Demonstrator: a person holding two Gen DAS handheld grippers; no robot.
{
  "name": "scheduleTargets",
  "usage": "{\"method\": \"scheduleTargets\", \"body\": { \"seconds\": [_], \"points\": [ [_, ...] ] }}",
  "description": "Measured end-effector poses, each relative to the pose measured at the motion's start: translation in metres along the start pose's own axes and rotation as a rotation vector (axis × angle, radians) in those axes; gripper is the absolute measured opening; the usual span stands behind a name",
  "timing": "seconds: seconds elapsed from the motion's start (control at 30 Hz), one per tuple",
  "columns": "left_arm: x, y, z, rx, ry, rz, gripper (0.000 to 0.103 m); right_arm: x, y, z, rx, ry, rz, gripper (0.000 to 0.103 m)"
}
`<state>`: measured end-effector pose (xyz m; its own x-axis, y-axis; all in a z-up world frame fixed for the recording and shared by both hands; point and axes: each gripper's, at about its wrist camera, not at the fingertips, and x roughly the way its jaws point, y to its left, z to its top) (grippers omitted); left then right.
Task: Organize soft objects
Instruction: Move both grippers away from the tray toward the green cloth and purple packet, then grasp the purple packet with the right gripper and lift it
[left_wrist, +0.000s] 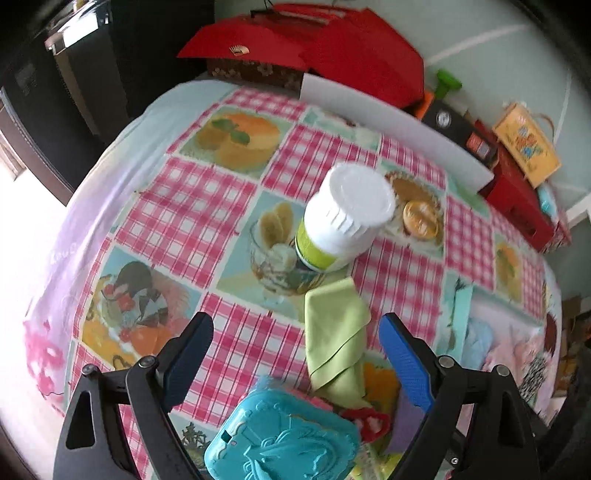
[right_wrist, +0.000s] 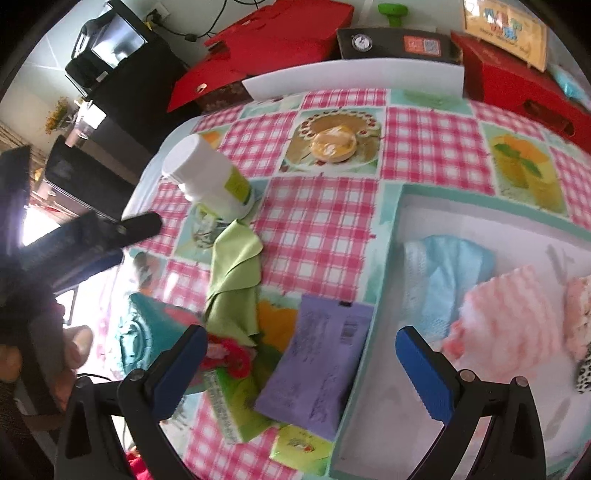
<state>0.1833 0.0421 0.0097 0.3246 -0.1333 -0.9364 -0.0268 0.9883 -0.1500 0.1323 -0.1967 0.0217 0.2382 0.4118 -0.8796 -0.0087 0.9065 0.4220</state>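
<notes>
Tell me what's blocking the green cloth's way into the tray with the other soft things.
Nothing blocks the green cloth outright, but the purple packet lies against the tray's near wall, right of the cloth. Further up, bare tablecloth runs to the wall. Both grippers are open.

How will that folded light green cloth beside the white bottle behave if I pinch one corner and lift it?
The folded light green cloth looks thin, with soft creases, so it will probably go limp and unfold as it rises. It likely weighs very little. Its far end lies close to the white plastic bottle, so a dragged corner might nudge that. The open left gripper frames it.
</notes>
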Motion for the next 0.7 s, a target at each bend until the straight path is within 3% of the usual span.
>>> {"method": "scheduleTargets", "body": {
  "seconds": [0.37,0.7],
  "points": [
    [0.013,-0.004,-0.002,0.043,0.075,0.003,0.091,0.006,0.009,-0.003,-0.016,0.043,0.009,0.102],
    [0.025,-0.002,-0.002,0.04,0.134,-0.002,0.091,0.017,0.011,-0.005,-0.012,0.088,0.005,0.094]
  ]
}}
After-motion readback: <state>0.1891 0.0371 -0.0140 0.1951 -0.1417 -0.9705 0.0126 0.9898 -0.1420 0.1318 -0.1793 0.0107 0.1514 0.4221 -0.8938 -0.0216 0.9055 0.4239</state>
